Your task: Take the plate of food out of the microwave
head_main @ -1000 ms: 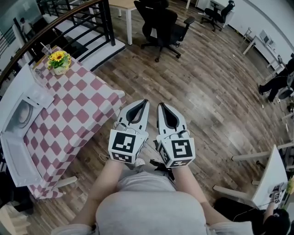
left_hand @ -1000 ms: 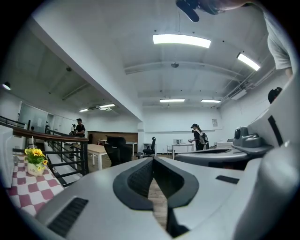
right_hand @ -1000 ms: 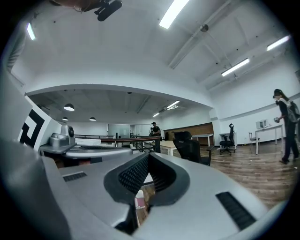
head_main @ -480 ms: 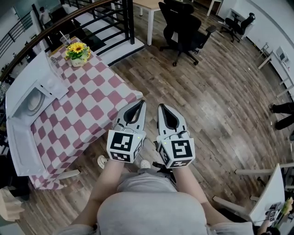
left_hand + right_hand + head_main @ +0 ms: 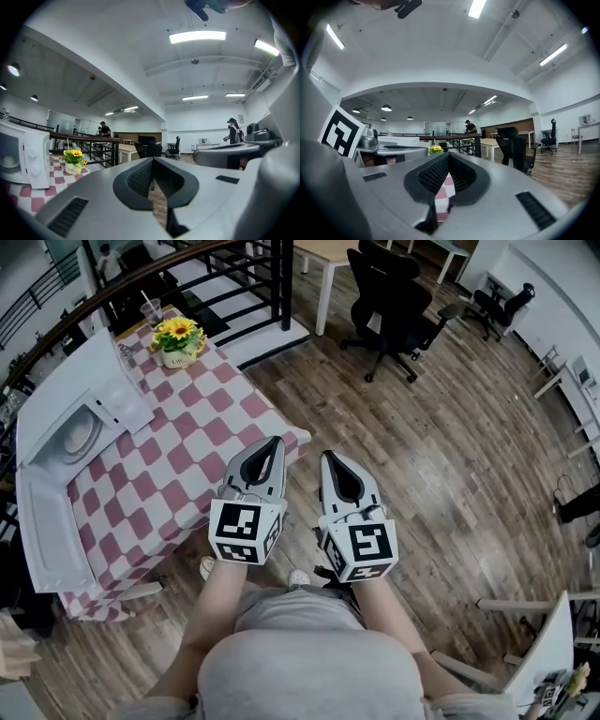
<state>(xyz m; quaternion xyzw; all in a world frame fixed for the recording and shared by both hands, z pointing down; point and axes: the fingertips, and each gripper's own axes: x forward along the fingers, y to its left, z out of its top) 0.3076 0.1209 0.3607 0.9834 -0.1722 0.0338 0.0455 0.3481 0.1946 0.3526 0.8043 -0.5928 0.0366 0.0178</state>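
While the left tool (image 5: pixel 273 442) and right tool (image 5: pixel 328 457) are closed and empty, the microwave (image 5: pixel 67 439) sits well apart leftward.

microwave (image 5: pixel 75 376): one, at 9 o'clock
checked table (image 5: pixel 169 484): one, at 9 o'clock
sunflower pot (image 5: pixel 178 337): one, at 11 o'clock
cup with straw (image 5: pixel 150 312): one, at 11 o'clock
black office chairs (image 5: pixel 394 306): two, at 1 o'clock
grippers: two, left gripper (image 5: pixel 271 442) and right gripper (image 5: pixel 330 458), centre
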